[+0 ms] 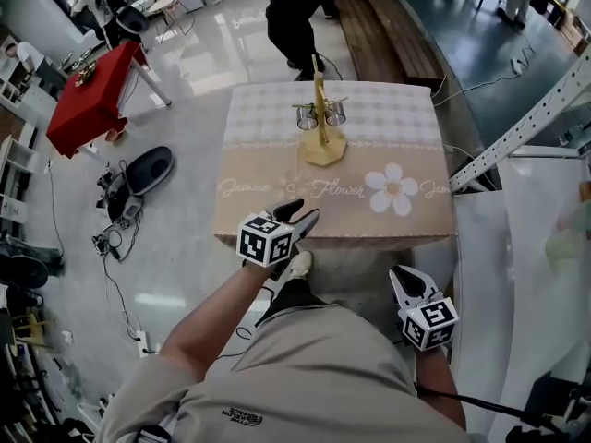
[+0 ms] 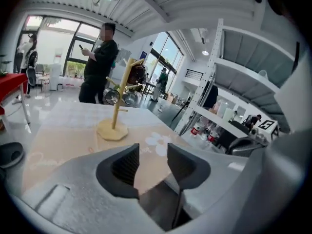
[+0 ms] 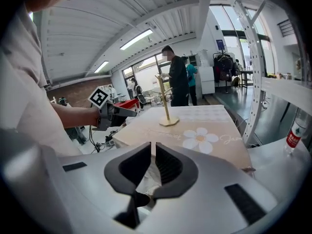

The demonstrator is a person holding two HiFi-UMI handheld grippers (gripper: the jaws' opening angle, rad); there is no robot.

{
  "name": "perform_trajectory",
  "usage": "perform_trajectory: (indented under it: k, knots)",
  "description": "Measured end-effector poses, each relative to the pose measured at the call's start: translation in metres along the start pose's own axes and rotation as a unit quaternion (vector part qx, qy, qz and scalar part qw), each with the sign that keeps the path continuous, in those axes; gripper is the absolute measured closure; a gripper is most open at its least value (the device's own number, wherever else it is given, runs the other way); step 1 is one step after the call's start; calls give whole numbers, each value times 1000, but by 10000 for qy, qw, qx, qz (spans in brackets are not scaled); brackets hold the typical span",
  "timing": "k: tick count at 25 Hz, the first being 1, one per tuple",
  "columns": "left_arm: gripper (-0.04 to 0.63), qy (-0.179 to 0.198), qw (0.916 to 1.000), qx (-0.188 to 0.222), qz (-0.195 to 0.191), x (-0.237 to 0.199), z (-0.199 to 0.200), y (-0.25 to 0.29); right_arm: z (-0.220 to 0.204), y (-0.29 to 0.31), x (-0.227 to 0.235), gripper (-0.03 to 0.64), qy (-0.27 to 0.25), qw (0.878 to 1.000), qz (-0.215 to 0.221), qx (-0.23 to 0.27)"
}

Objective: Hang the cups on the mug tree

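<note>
A wooden mug tree stands at the far middle of the cloth-covered table. Two metal cups hang on it, one left and one right of the post. My left gripper hovers over the table's near edge, open and empty. In the left gripper view the mug tree stands well ahead of the left gripper. My right gripper is off the table at the near right. In the right gripper view the right gripper shows only a thin slit between its jaws, with nothing in it.
A person in black stands just beyond the table's far edge. A white perforated shelf frame rises on the right, with a bottle on a shelf. A red-draped table and cables lie to the left.
</note>
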State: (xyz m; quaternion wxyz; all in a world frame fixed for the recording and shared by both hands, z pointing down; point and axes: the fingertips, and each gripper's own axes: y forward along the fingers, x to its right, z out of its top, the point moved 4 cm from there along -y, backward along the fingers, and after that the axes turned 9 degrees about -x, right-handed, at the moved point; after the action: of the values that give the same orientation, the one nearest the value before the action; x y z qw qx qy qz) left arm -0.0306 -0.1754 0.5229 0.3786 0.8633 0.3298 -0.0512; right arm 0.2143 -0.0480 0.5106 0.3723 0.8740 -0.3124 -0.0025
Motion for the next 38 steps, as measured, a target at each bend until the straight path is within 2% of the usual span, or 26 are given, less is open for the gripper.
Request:
perform_trajectory:
  k: [4, 6, 8, 11, 17, 20, 23, 30, 38]
  knots:
    - [521, -65, 9994, -98, -332, 48, -26, -20, 0, -5, -11, 590, -296, 9990, 335, -48]
    - [556, -18, 9988, -107, -488, 72, -37, -30, 0, -10, -17, 594, -401, 9980, 495, -45]
    - [580, 191, 9981, -165, -565, 93, -47, -37, 2, -11, -24, 595, -577, 9962, 650, 5]
    - [586, 434, 9963, -286, -682, 121, -66, -43, -5, -11, -29, 598, -770, 9936, 823, 27]
    - [586, 239, 9955, -157, -904, 161, -83, -64, -11, -27, -41, 601, -885, 9901, 1082, 81]
    - [586, 314, 9953, -156, -902, 172, -91, -68, -19, -30, -44, 603, -930, 9891, 1143, 34]
    - [586, 450, 9956, -166, -801, 178, -98, -69, -25, -29, -48, 603, -1038, 9871, 1217, -14]
    - [586, 396, 9957, -115, -831, 185, -100, -79, -22, -34, -66, 603, -1279, 9826, 1344, 32]
    - [586, 420, 9955, -52, -848, 183, -100, -83, -25, -32, -73, 603, -1308, 9820, 1364, 60]
